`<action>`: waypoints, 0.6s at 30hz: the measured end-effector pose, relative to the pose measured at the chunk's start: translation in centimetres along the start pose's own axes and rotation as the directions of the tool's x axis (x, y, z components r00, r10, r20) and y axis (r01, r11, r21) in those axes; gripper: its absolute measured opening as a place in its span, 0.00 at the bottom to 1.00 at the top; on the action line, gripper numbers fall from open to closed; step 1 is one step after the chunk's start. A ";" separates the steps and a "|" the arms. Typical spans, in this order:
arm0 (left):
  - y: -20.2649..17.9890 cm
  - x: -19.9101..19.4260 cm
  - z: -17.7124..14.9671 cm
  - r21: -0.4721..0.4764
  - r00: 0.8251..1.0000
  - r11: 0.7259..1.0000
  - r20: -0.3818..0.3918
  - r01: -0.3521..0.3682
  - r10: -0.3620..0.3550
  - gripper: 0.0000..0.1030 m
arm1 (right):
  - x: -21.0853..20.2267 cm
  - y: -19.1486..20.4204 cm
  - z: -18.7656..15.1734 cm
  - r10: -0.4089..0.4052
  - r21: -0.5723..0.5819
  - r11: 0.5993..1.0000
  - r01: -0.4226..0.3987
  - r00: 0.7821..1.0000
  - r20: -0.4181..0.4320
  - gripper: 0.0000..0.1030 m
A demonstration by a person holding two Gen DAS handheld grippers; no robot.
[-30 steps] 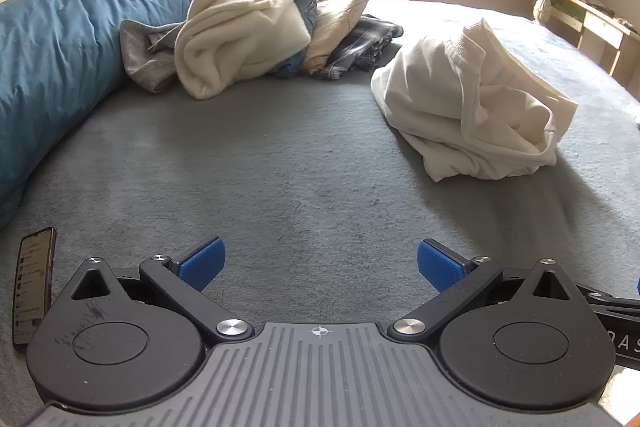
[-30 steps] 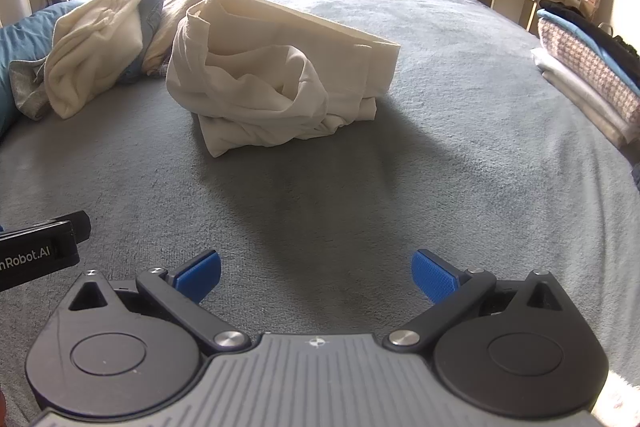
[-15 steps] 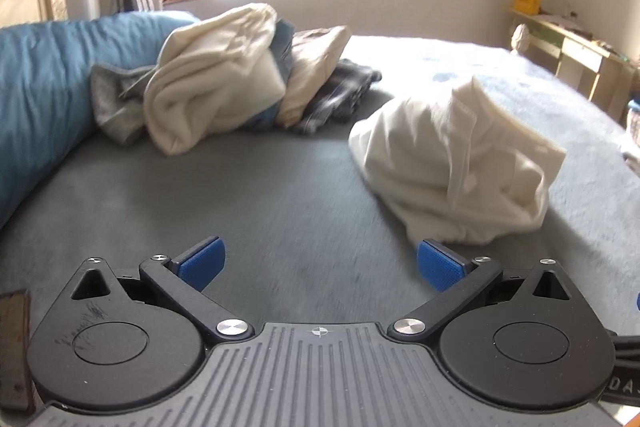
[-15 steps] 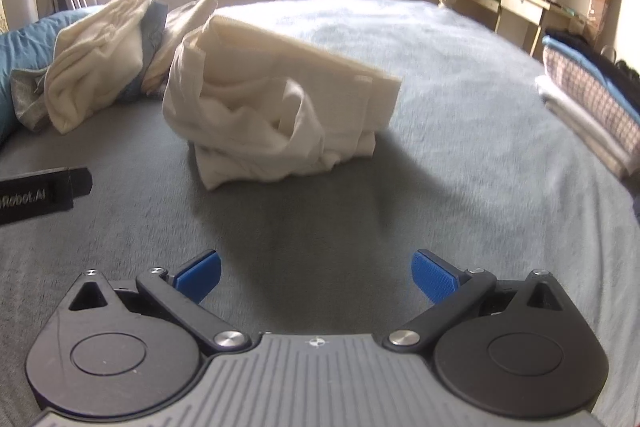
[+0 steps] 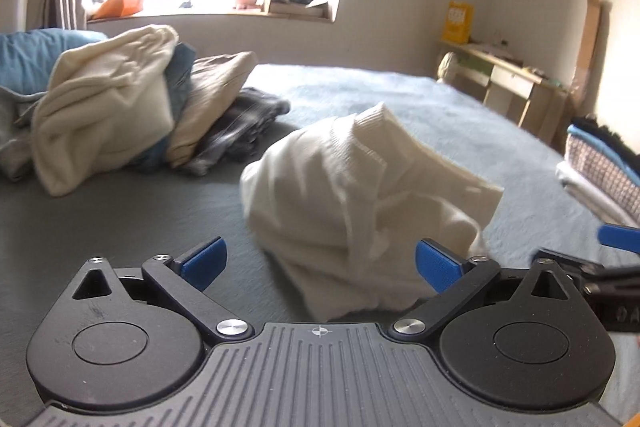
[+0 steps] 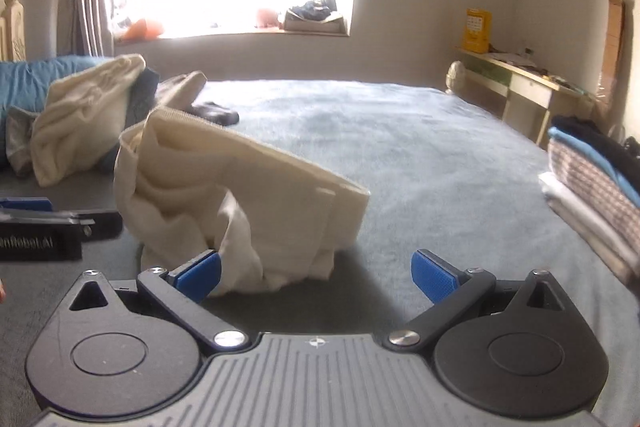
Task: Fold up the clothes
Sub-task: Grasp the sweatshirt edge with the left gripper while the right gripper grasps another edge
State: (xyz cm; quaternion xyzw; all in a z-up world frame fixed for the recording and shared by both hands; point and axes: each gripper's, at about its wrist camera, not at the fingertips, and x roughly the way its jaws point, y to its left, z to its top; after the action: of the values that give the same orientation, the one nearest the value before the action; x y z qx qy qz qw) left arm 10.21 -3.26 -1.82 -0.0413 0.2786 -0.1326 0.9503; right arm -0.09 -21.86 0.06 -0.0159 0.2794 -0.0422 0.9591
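A crumpled cream garment (image 5: pixel 360 211) lies on a grey bed (image 5: pixel 120 211), just ahead of the left gripper (image 5: pixel 319 263) and the right gripper (image 6: pixel 316 273); both have their blue-tipped jaws spread wide apart, holding nothing, near a pile of clothes (image 5: pixel 120 115)

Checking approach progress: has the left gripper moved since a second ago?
Yes. The left gripper has advanced toward the cream garment, which lies on the bed.
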 end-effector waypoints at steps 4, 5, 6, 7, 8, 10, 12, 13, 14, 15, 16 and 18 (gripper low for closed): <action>-0.5 1.7 0.1 0.036 1.000 0.999 0.015 0.015 -0.016 0.71 | 1.8 -0.1 1.4 0.046 -0.022 0.999 -0.044 0.997 0.067 0.90; -0.6 2.2 0.1 0.047 1.000 0.999 0.011 0.016 -0.017 0.66 | 2.3 0.0 1.8 0.065 -0.028 0.998 -0.064 0.995 0.069 0.88; -0.6 2.8 0.1 0.046 1.000 0.999 0.005 0.018 -0.019 0.56 | 2.9 0.1 2.2 0.085 -0.033 0.996 -0.083 0.994 0.071 0.80; -0.5 3.3 0.0 0.043 1.000 0.999 -0.001 0.020 -0.020 0.48 | 3.5 0.2 2.5 0.105 -0.039 0.994 -0.102 0.992 0.072 0.72; -0.3 3.7 0.0 0.034 1.000 0.999 0.001 0.027 -0.027 0.45 | 4.1 0.3 2.9 0.125 -0.046 0.992 -0.122 0.989 0.074 0.70; 0.4 3.5 0.0 0.000 0.999 0.999 0.026 0.035 -0.035 0.14 | 4.9 1.0 3.3 0.165 -0.075 0.985 -0.158 0.983 0.084 0.65; 1.3 2.9 0.2 -0.035 0.998 0.999 0.051 0.039 -0.037 0.07 | 5.2 1.9 3.8 0.202 -0.121 0.974 -0.189 0.974 0.102 0.60; 1.8 2.4 0.3 -0.047 0.997 0.998 0.067 0.035 -0.032 0.05 | 5.3 2.4 4.0 0.228 -0.147 0.966 -0.211 0.967 0.113 0.59; 2.4 1.9 0.4 -0.046 0.996 0.999 0.083 0.025 -0.021 0.04 | 5.3 2.9 4.3 0.254 -0.173 0.957 -0.231 0.959 0.124 0.59; 3.0 1.4 0.6 -0.044 0.995 0.999 0.095 0.012 -0.008 0.04 | 5.3 3.4 4.6 0.280 -0.199 0.947 -0.252 0.951 0.133 0.59; 3.6 1.0 0.8 -0.042 0.994 0.999 0.107 -0.002 0.006 0.04 | 5.3 3.9 4.8 0.309 -0.227 0.935 -0.273 0.941 0.140 0.59; 5.0 0.2 1.3 -0.041 0.991 0.999 0.128 -0.027 0.032 0.03 | 5.3 5.2 5.2 0.374 -0.291 0.901 -0.323 0.916 0.142 0.59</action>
State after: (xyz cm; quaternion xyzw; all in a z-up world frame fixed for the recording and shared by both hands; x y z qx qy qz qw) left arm 12.21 1.49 -1.61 -0.0646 0.2198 -0.1101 0.9672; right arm 7.59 -17.09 1.34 -0.0958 0.1857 0.1699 0.9631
